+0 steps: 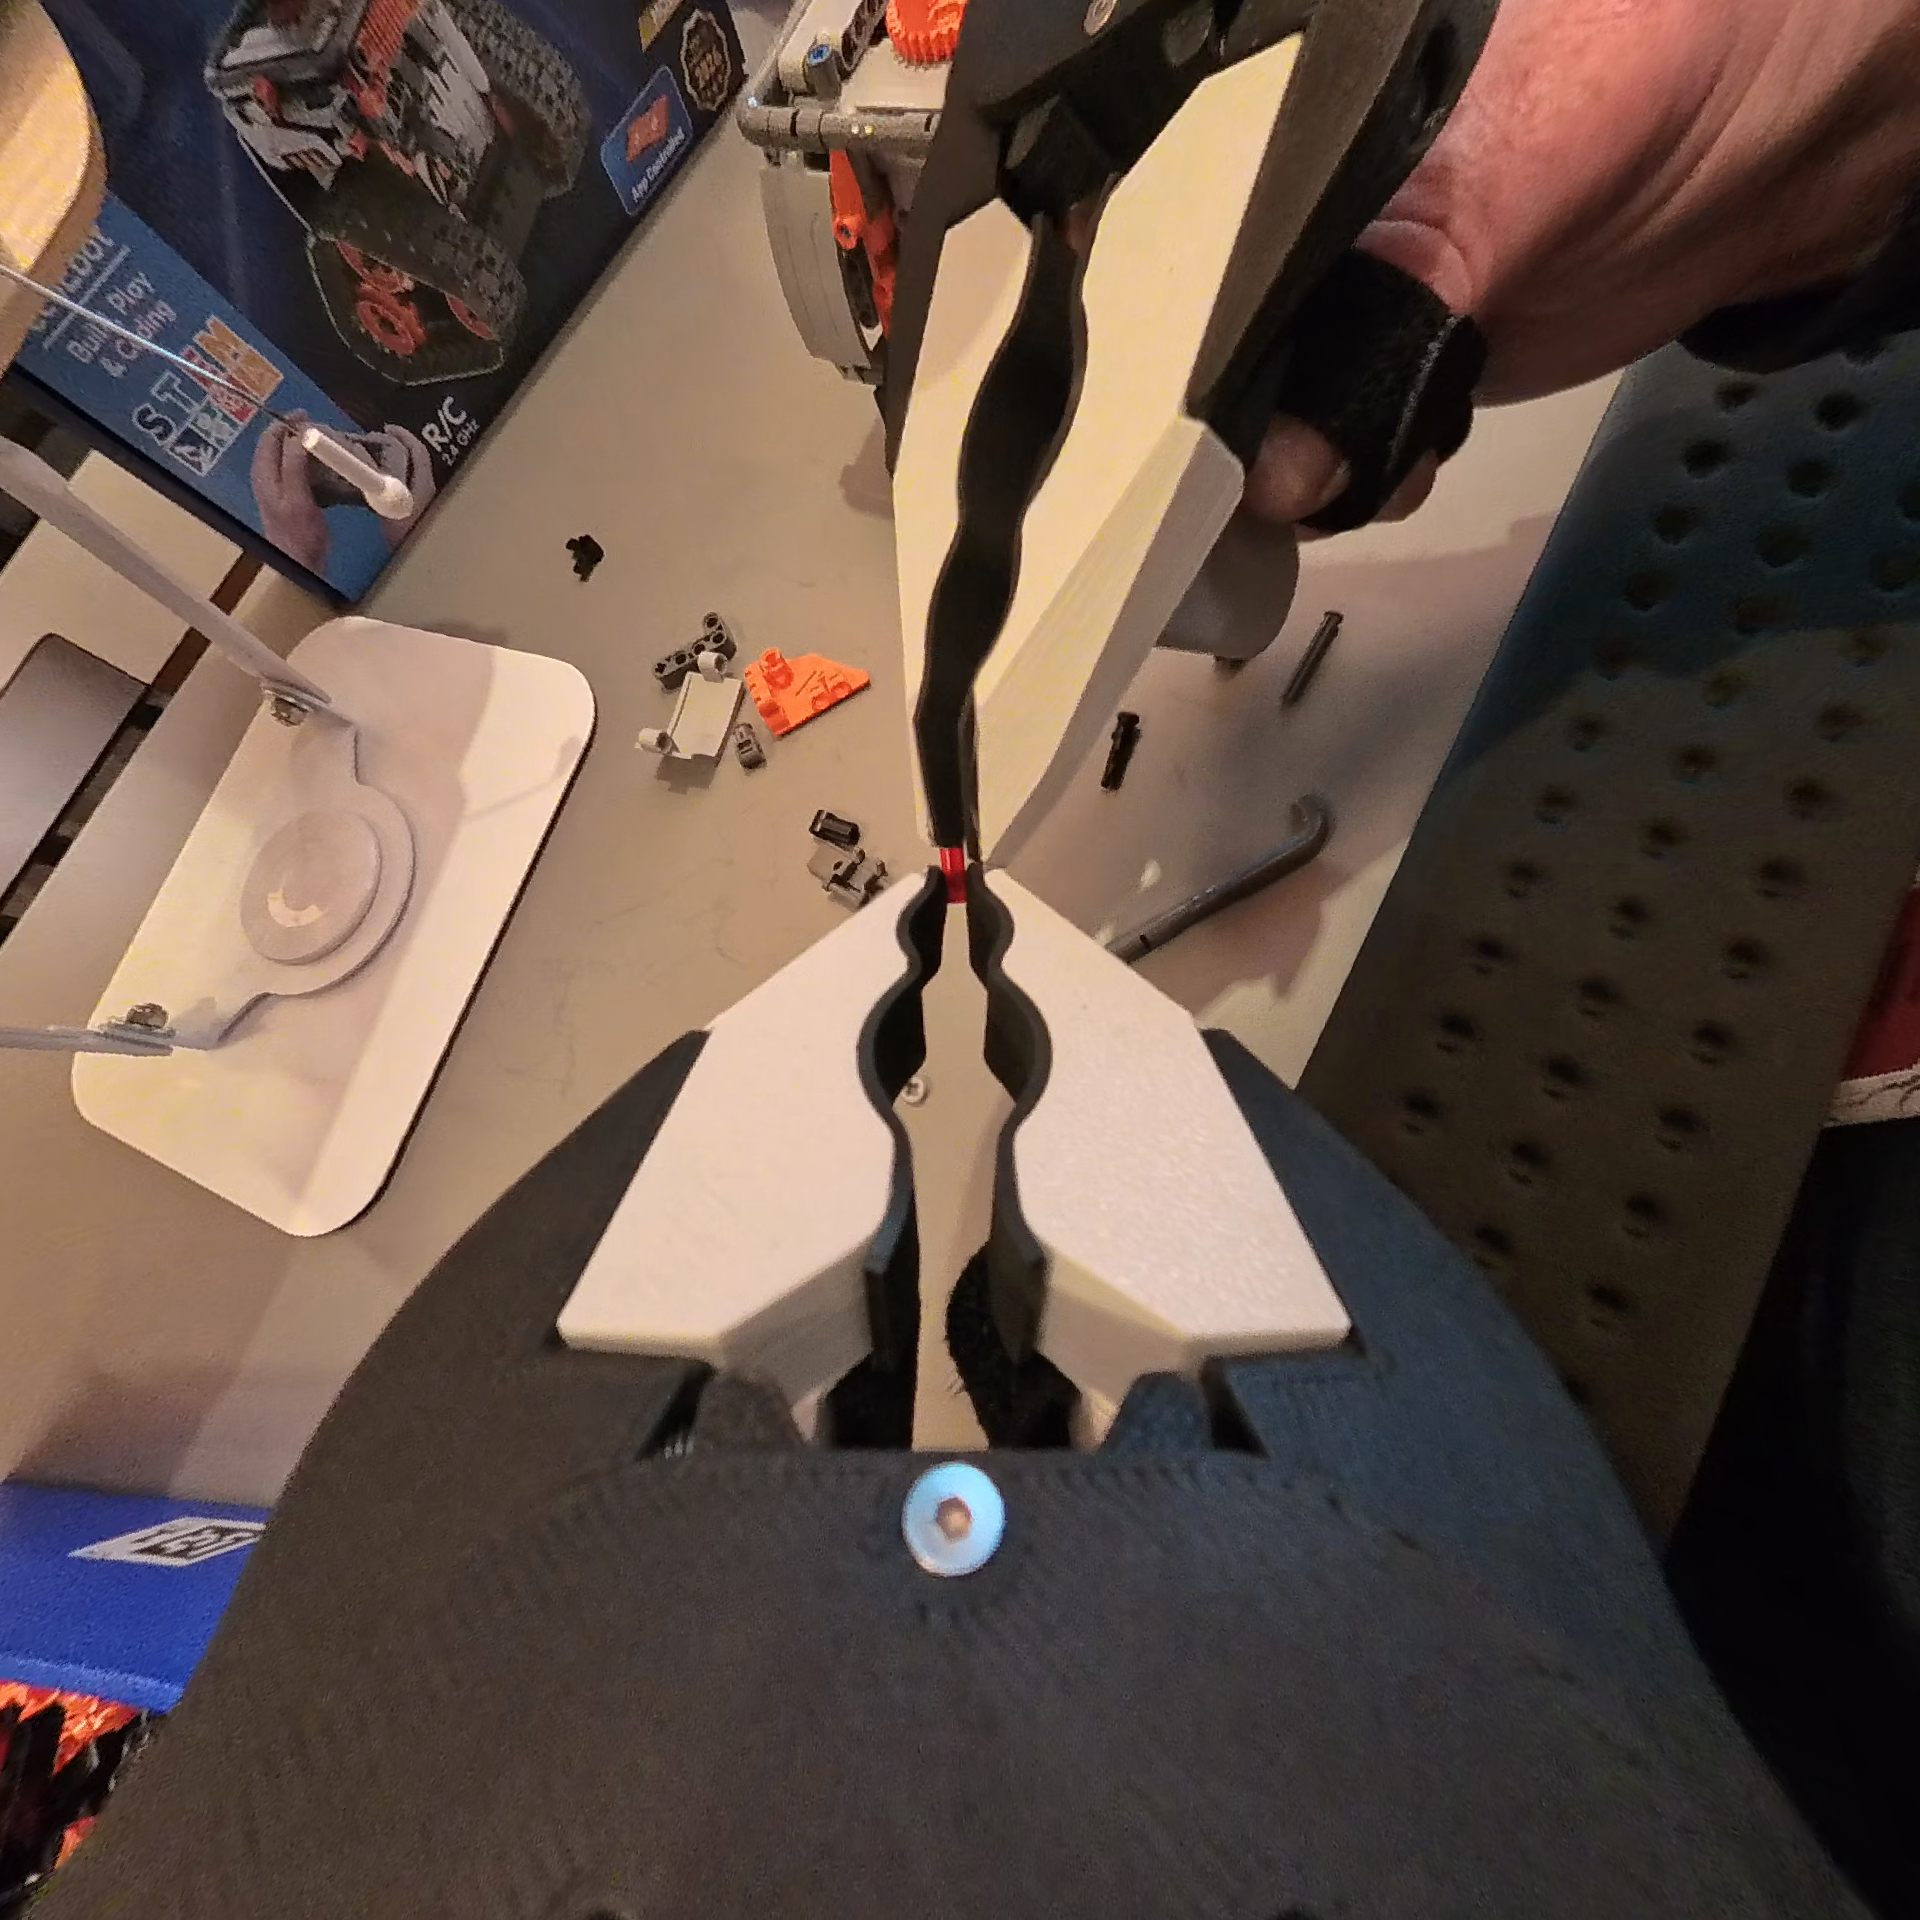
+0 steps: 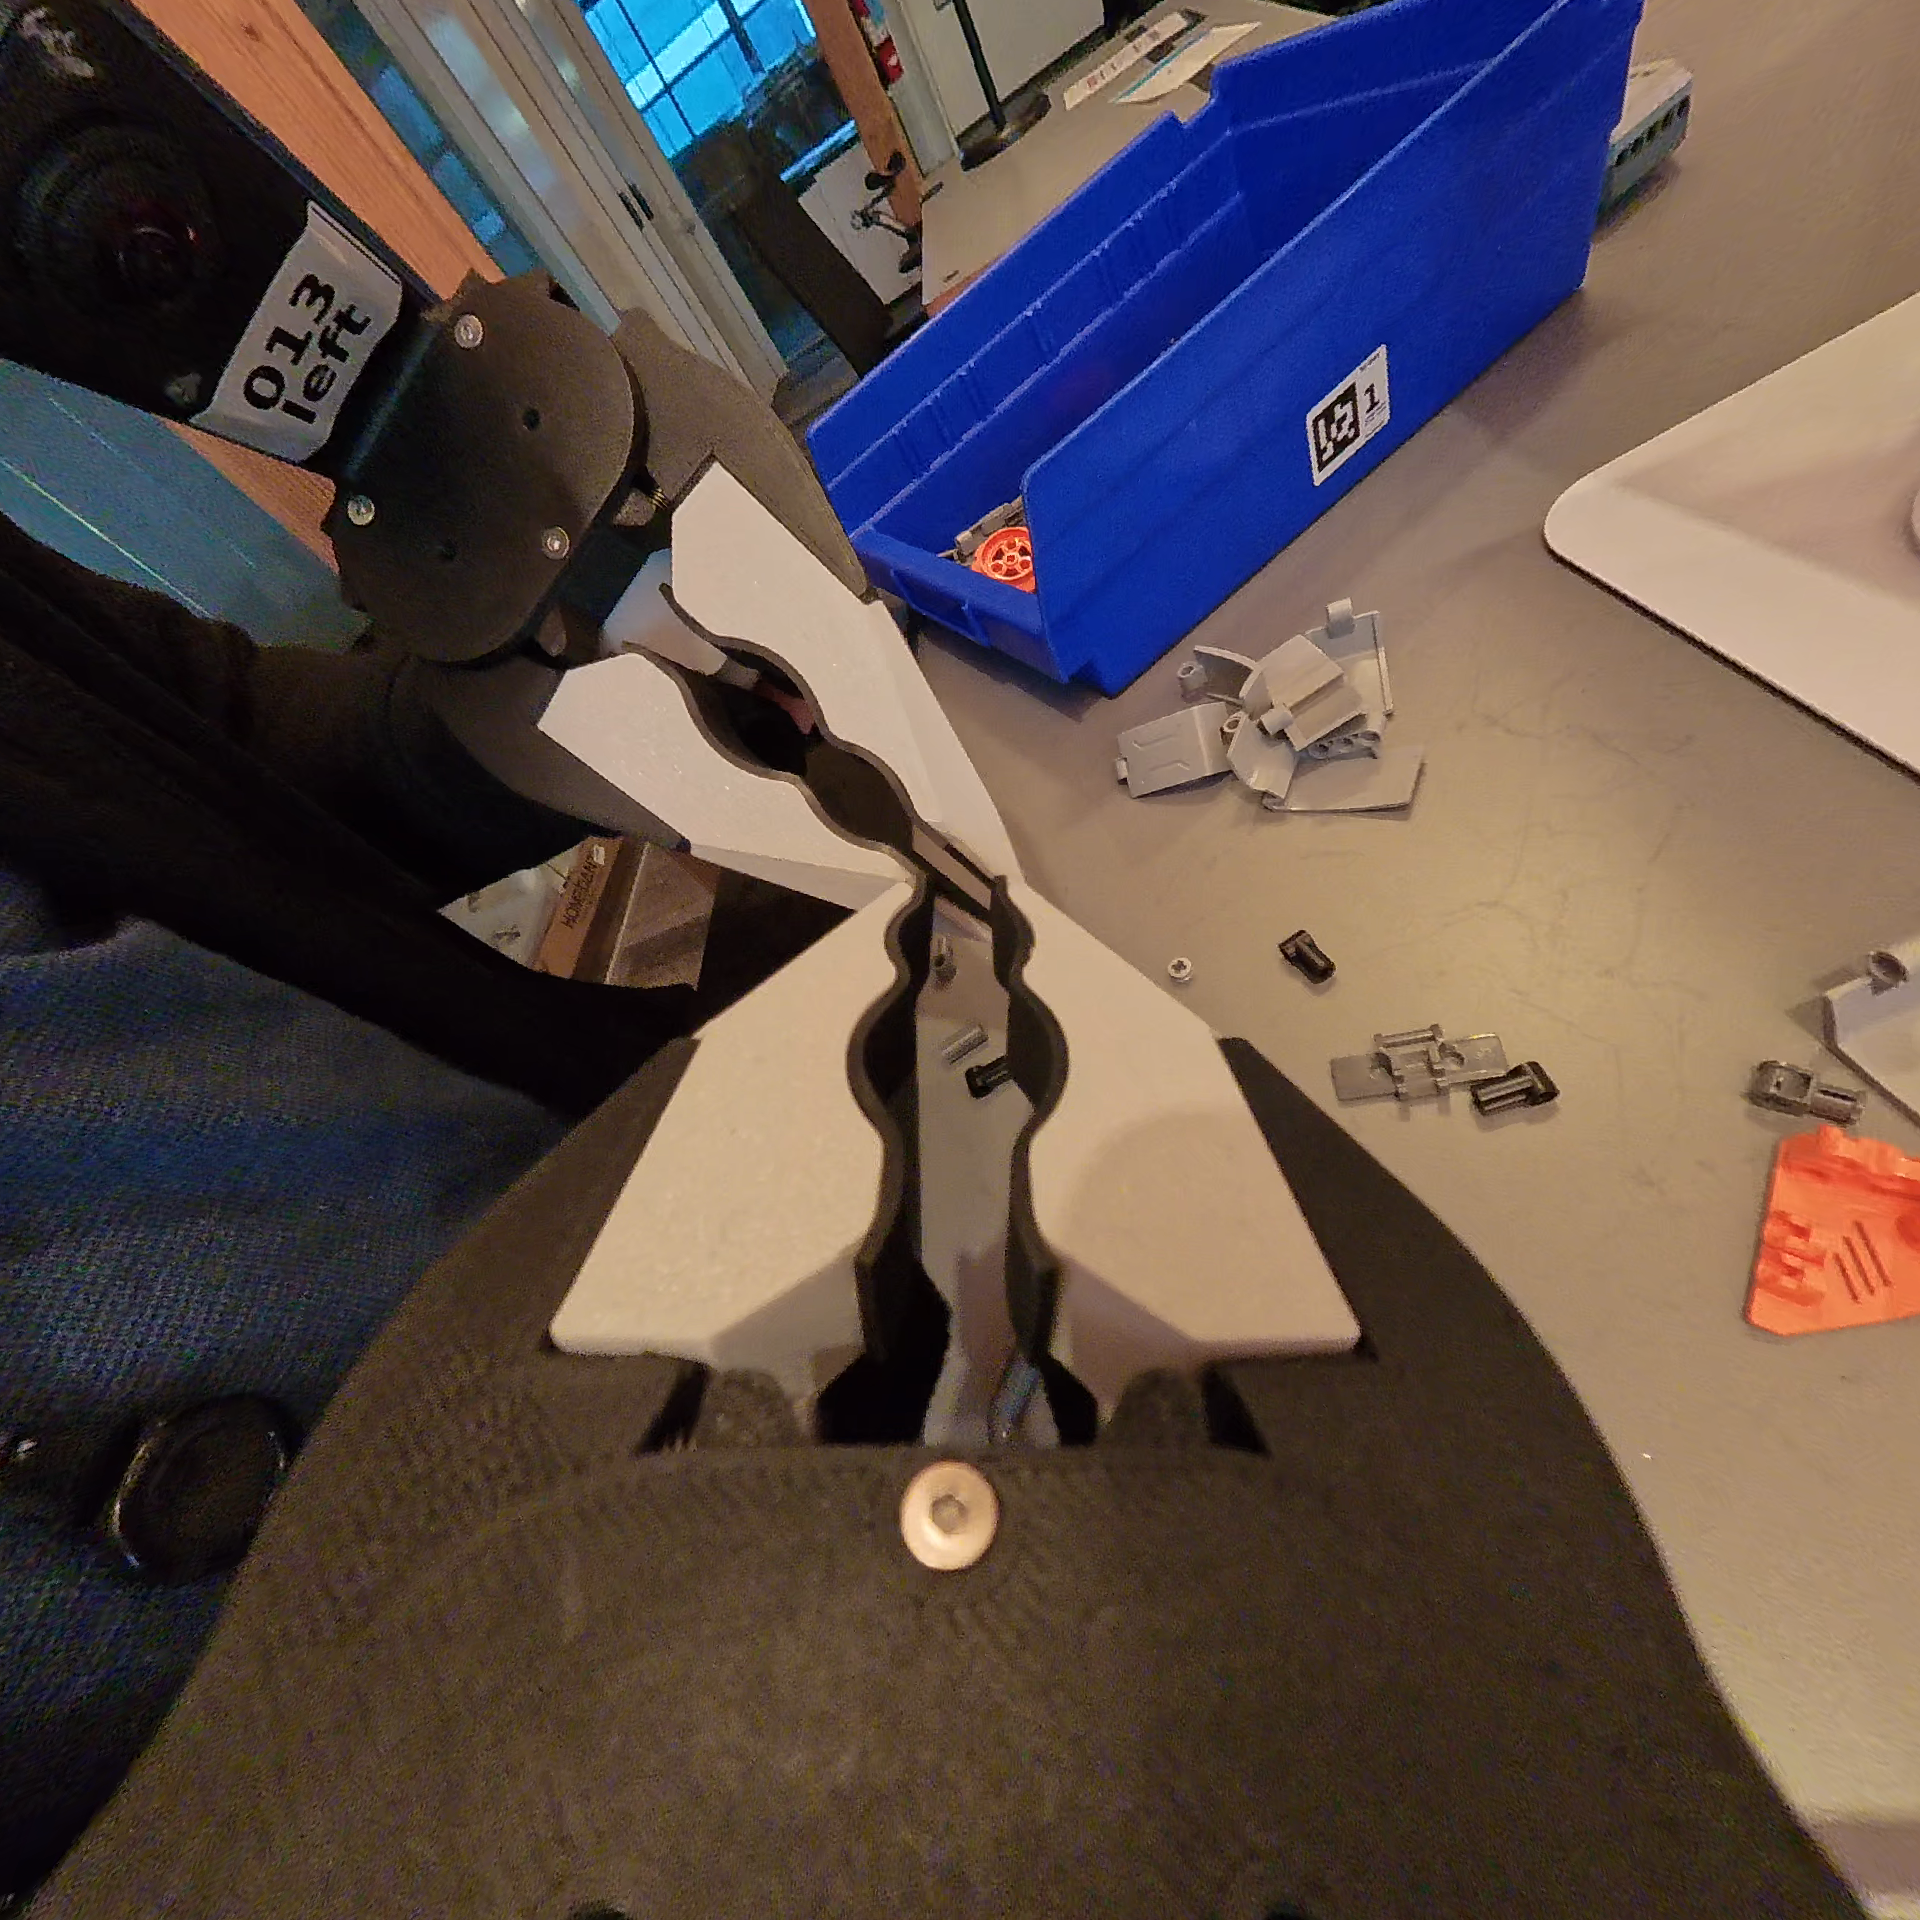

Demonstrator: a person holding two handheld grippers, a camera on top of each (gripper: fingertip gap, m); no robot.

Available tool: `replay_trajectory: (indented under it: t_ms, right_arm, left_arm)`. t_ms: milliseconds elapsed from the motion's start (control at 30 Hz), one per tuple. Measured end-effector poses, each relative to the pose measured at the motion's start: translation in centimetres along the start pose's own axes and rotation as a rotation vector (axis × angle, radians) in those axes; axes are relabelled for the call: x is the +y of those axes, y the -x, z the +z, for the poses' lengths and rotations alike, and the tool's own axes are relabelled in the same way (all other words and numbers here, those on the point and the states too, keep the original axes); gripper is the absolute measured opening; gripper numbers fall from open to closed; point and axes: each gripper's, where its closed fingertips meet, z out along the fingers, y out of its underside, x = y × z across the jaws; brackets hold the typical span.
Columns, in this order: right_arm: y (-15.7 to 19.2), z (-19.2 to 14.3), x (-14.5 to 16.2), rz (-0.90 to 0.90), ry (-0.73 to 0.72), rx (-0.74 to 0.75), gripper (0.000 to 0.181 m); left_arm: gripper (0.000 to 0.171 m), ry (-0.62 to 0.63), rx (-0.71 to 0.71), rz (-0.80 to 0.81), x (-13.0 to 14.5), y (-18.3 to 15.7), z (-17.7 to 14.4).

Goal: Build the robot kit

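- The small red piece (image 1: 951,871) sits straight ahead of the left claw (image 1: 952,896), right at its tips and held up above the table (image 1: 665,582).
- We judge its long axis to run forward along the left claw's fingers. One end points back into that claw and the other into the right claw (image 1: 956,836).
- The left claw is nearly pressed together, its tips pinching the near end of the red piece.
- The right claw comes in from the far side, tip to tip with the left, squeezed by a hand (image 1: 1621,187). It looks pinched on the far end.
- In the right wrist view we cannot see the red piece. The right claw (image 2: 958,904) and left claw (image 2: 951,868) meet there at an angle, both narrow.
- Both claws are equally near the piece, since each touches it.
- Just below and left of the left claw's tips lie small black connectors (image 1: 847,847). Farther left are grey parts (image 1: 696,717) and an orange plate (image 1: 805,691).
- To the right of the tips a dark bent rod (image 1: 1236,883) lies on the table.
- Well off to the left is a white base plate (image 1: 332,914), and beyond the right claw a part-built model (image 1: 842,208).
- From the right claw, a blue bin (image 2: 1299,343) stands ahead and to the right.
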Motion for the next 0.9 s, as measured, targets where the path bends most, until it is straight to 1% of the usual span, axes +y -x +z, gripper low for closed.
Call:
replay_trajectory:
  t_ms: [100, 233, 333, 567, 767, 900]
  right_arm:
    - [0.03, -0.35, -0.59, 0.031, -0.041, -0.011, 0.011]
    - [0.36, -0.26, -0.28, 0.024, -0.016, -0.023, 0.008]
    - [0.71, -0.10, -0.34, 0.025, -0.017, -0.041, 0.000]
    - [0.85, 0.01, -0.48, 0.010, -0.011, -0.034, 0.000]
    - [0.69, -0.46, -0.96, 0.011, -0.037, -0.023, 0.007]
    - [0.71, -0.45, -1.11, 0.006, -0.044, -0.013, 0.004]
  left_arm:
    - [0.002, -0.003, -0.001, 0.008, -0.10, 0.00, 0.01]
    - [0.002, -0.013, -0.006, 0.007, -0.24, 0.00, -0.03]
    - [0.002, -0.018, -0.009, 0.006, -0.30, 0.06, -0.04]
    - [0.002, -0.023, -0.015, 0.005, -0.24, 0.15, -0.22]
    - [0.002, -0.039, -0.022, 0.000, -0.47, 0.35, -0.41]
    - [0.002, -0.038, -0.032, 0.025, -0.71, 0.23, -0.39]
